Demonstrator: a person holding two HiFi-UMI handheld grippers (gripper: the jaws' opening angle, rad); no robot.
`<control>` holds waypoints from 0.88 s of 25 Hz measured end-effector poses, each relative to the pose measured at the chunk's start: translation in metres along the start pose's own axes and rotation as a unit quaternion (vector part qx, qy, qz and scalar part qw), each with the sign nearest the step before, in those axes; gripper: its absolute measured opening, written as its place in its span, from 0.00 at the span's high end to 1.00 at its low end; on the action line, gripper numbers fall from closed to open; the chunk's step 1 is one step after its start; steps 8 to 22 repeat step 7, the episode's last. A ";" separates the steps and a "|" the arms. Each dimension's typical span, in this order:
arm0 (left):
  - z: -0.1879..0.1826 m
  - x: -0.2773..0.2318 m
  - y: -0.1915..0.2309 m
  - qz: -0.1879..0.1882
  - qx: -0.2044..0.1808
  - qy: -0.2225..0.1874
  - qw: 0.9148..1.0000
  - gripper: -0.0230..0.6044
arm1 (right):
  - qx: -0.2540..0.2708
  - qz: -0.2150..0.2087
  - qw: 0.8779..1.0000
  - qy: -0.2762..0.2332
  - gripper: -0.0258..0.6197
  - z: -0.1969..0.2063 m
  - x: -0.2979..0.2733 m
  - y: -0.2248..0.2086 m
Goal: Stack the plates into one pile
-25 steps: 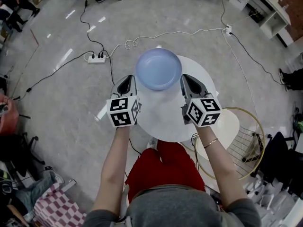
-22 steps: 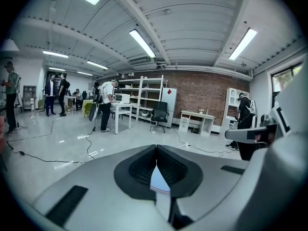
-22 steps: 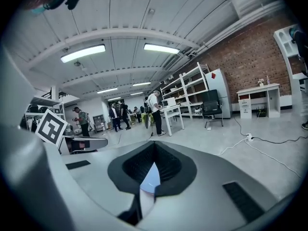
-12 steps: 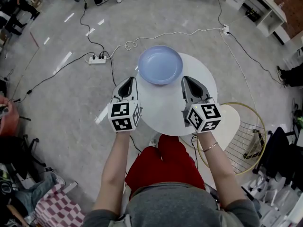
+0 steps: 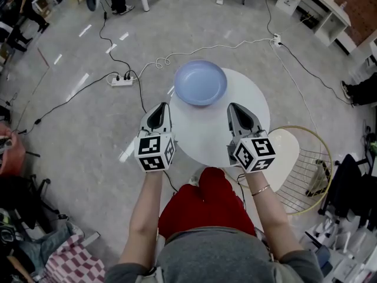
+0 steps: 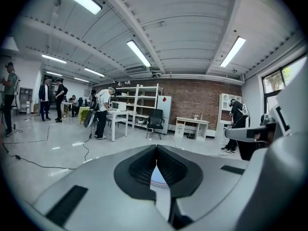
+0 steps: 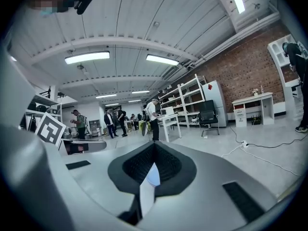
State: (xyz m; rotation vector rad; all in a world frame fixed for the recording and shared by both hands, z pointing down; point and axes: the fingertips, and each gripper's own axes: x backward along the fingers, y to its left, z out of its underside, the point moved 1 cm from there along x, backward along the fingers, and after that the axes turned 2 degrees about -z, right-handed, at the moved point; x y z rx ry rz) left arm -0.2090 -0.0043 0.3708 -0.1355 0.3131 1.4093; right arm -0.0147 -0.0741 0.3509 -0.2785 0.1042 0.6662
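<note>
A pale blue plate pile (image 5: 200, 82) sits at the far edge of the round white table (image 5: 206, 135). My left gripper (image 5: 157, 109) hovers at the table's left rim, near side of the plates, shut with nothing in it. My right gripper (image 5: 237, 112) hovers over the table's right part, also shut and empty. In the left gripper view the jaws meet at their tips (image 6: 156, 150), and a sliver of the blue plate (image 6: 159, 178) shows through the slit below. The right gripper view shows the same: closed tips (image 7: 155, 149) and a blue sliver (image 7: 153, 175).
A white seat with a round wire frame (image 5: 306, 165) stands to the right of the table. Cables and a power strip (image 5: 121, 81) lie on the grey floor to the left. Several people (image 6: 102, 112) stand by desks and shelves farther off in the room.
Both grippers have drawn back a little from beside the plates toward the person. The plates have not moved on the table.
</note>
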 end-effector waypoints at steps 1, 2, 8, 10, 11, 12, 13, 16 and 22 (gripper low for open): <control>-0.002 0.003 -0.001 0.001 -0.003 -0.003 1.000 0.94 | 0.000 0.001 1.000 0.000 0.92 0.000 0.002 0.002; -0.004 0.006 -0.001 0.002 -0.007 -0.006 1.000 0.94 | 0.000 0.002 1.000 -0.001 0.92 0.000 0.004 0.003; -0.005 0.018 -0.001 0.004 -0.018 -0.017 1.000 0.94 | 0.010 0.004 1.000 -0.003 0.92 0.001 0.010 0.011; -0.005 0.018 -0.001 0.004 -0.018 -0.017 1.000 0.94 | 0.010 0.004 1.000 -0.003 0.92 0.001 0.010 0.011; -0.005 0.018 -0.001 0.004 -0.018 -0.017 1.000 0.94 | 0.010 0.004 1.000 -0.003 0.92 0.001 0.010 0.011; -0.005 0.018 -0.001 0.004 -0.018 -0.017 1.000 0.94 | 0.010 0.004 1.000 -0.003 0.92 0.001 0.010 0.011; -0.005 0.018 -0.001 0.004 -0.018 -0.017 1.000 0.94 | 0.010 0.004 1.000 -0.003 0.92 0.001 0.010 0.011; -0.005 0.018 -0.001 0.004 -0.018 -0.017 1.000 0.94 | 0.010 0.004 1.000 -0.003 0.92 0.001 0.010 0.011; -0.005 0.018 -0.001 0.004 -0.018 -0.017 1.000 0.94 | 0.010 0.004 1.000 -0.003 0.92 0.001 0.010 0.011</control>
